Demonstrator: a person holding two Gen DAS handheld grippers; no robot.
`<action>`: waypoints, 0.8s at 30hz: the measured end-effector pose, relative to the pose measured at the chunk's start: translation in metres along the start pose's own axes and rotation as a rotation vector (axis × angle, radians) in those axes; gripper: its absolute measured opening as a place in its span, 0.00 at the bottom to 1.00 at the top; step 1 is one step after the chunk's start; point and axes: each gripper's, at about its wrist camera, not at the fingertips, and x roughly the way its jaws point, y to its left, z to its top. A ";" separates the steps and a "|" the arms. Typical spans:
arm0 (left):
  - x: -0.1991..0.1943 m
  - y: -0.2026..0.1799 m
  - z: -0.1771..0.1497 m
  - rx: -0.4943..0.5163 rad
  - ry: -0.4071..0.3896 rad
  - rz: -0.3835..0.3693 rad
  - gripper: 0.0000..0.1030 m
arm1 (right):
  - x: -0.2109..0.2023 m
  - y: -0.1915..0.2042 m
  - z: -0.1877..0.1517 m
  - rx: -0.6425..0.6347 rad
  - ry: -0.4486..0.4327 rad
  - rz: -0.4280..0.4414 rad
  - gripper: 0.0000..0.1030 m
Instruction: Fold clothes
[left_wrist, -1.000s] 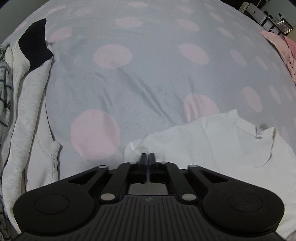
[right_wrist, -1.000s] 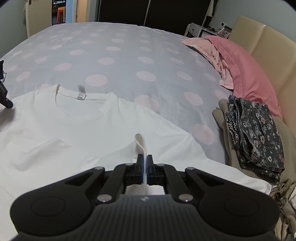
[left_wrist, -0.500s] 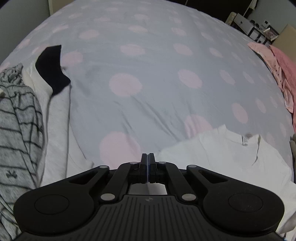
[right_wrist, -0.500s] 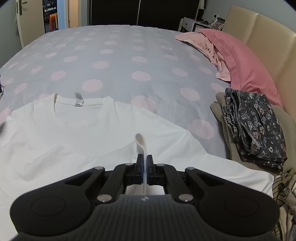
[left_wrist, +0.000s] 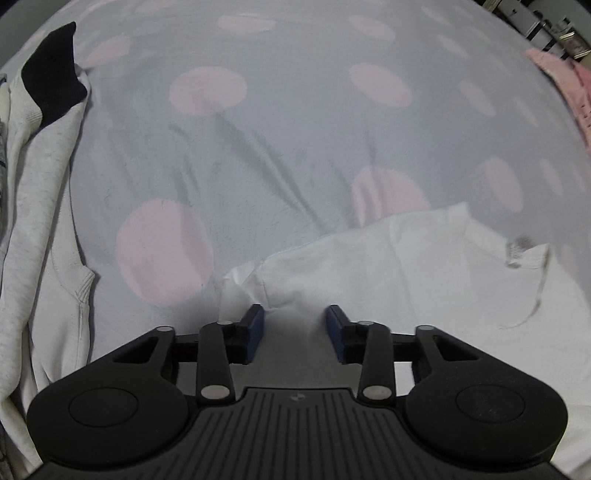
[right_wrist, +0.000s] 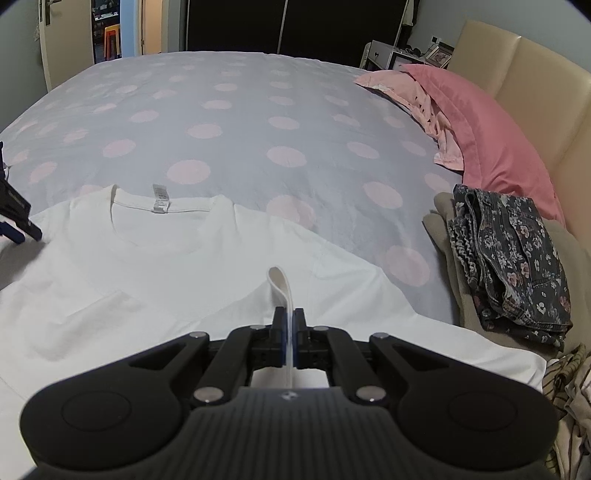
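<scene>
Left gripper lets go of the white T-shirt

The left gripper (left_wrist: 294, 325), pinched shut a moment ago, now stands wide over the T-shirt (right_wrist: 184, 266) spread on the bed (right_wrist: 258, 110); the right gripper (right_wrist: 289, 325) still clamps a fabric fold. The shirt's hem is cut off below both views.

Nothing here can be read. The white T-shirt (right_wrist: 207, 258) has a small neck label (right_wrist: 160, 198) sewn inside its collar — there is print on it, but it is too small and blurred to make out. In the left wrist view the same label (left_wrist: 519, 245) is only a grey smear.
</scene>
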 end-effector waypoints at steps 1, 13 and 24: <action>-0.001 0.000 -0.002 0.006 -0.005 0.007 0.13 | 0.000 -0.001 0.000 0.001 0.001 0.000 0.03; -0.063 0.020 -0.004 0.067 -0.061 0.015 0.00 | -0.008 -0.005 -0.003 0.025 0.008 0.004 0.03; -0.060 0.044 0.013 0.101 -0.116 0.101 0.00 | 0.024 -0.002 0.015 0.148 -0.032 0.031 0.02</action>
